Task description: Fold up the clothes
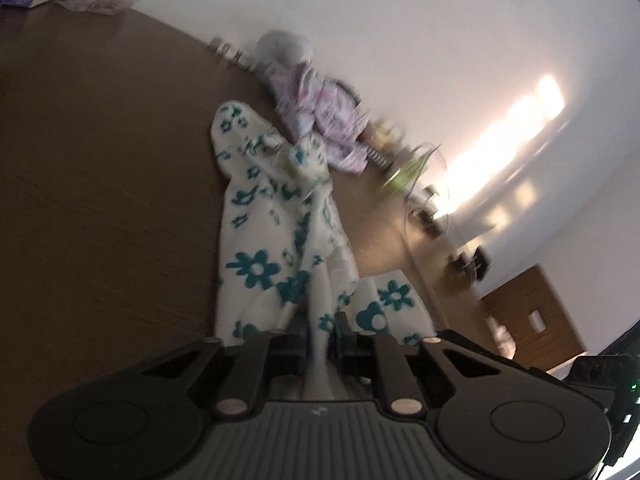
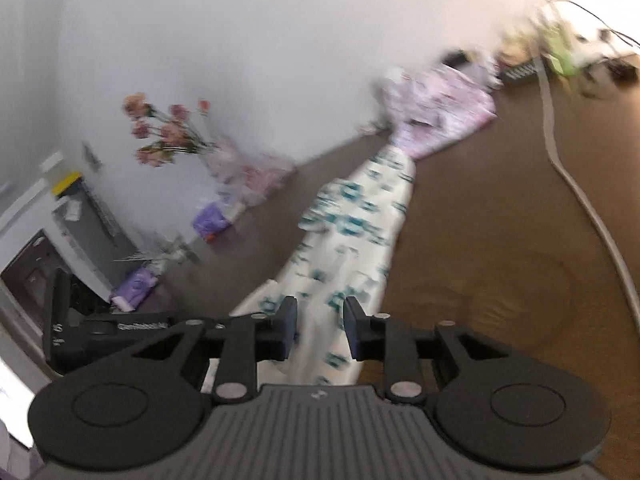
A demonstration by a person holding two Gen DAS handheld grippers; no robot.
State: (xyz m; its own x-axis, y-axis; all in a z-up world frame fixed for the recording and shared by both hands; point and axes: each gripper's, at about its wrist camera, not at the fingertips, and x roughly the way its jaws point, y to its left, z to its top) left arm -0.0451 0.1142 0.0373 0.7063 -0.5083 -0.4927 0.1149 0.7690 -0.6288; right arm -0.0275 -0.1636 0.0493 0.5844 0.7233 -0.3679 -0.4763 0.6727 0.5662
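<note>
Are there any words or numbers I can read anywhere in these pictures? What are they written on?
No text here can be read for sure.
White lettering on the black gripper part at the left of the right wrist view: too blurred to read.
Small white mark on the grey ribbed housing of the right gripper: a logo, not letters.
Purple packets by the wall: any print is too blurred.
Flowered garment: only teal flowers, no words.
</note>
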